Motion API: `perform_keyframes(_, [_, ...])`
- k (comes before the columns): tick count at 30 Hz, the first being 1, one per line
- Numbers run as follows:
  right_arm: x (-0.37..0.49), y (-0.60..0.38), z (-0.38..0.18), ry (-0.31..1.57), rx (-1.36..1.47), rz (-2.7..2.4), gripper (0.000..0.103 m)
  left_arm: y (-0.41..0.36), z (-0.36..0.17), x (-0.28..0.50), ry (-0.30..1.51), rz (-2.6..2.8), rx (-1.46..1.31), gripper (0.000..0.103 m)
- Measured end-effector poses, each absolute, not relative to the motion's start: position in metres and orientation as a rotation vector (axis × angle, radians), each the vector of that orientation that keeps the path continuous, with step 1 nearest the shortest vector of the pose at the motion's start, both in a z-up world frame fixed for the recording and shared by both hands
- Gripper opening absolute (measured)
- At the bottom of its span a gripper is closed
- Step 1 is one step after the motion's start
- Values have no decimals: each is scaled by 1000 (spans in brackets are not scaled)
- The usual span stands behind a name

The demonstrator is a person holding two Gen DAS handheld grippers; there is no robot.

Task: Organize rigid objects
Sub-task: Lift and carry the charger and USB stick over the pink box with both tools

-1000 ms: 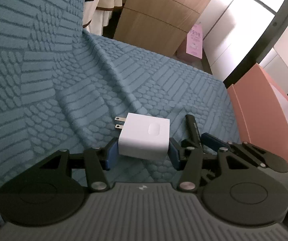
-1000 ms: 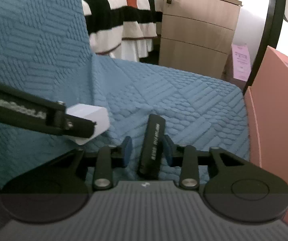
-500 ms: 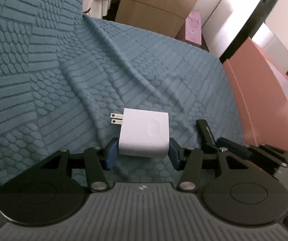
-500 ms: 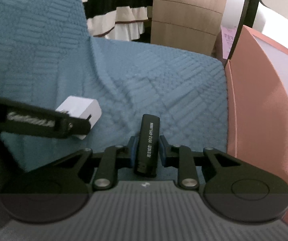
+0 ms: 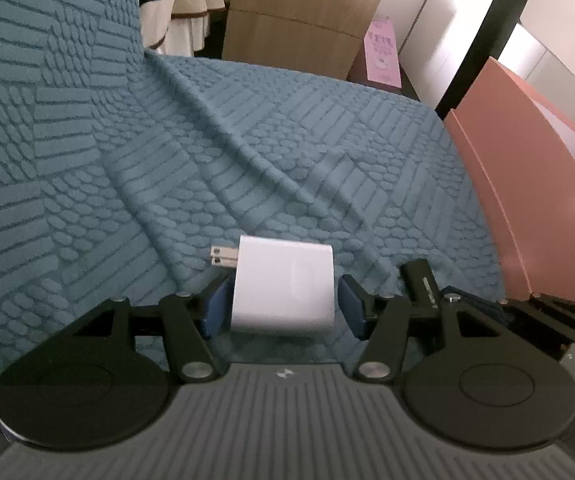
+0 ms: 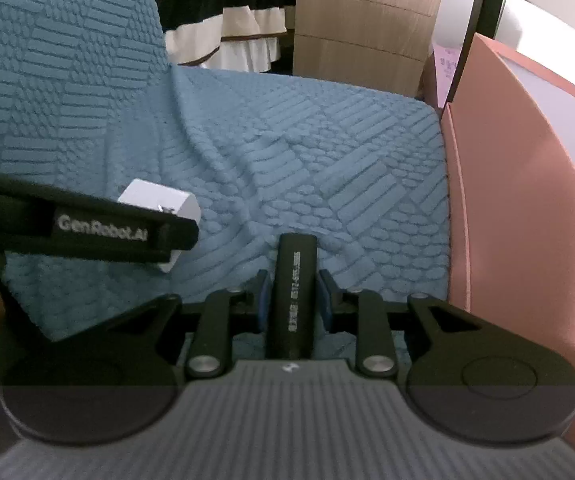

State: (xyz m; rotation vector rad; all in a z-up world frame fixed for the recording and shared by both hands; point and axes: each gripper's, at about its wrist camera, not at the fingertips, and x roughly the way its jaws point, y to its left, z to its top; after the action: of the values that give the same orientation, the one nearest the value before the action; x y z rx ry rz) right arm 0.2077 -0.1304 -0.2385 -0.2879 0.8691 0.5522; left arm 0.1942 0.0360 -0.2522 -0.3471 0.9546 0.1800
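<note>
White charger [image 5: 283, 286] pinched in left hand-held gripper [image 5: 282, 307] (prongs leftward), black bar [image 6: 293, 292] likewise in right hand-held gripper [image 6: 293, 304].

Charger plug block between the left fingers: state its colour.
White charger with metal prongs, clearest in the left wrist view.

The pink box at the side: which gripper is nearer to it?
Right. The right gripper, shut on the black stick, is next to the pink box. The left gripper, holding the white charger, is farther away, beyond the right one.

soft daylight from upper right (blown-out white), fisheye-bent edges, mild blur.
</note>
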Motion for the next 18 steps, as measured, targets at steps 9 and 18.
perform_keyframes(9, [205,-131,-234,879,-259,544,26,44,-250,192,949,185,-437,58])
perform_keyframes(18, [197,-143,-202,854,-195,549,26,44,-223,179,920,139,-493,58])
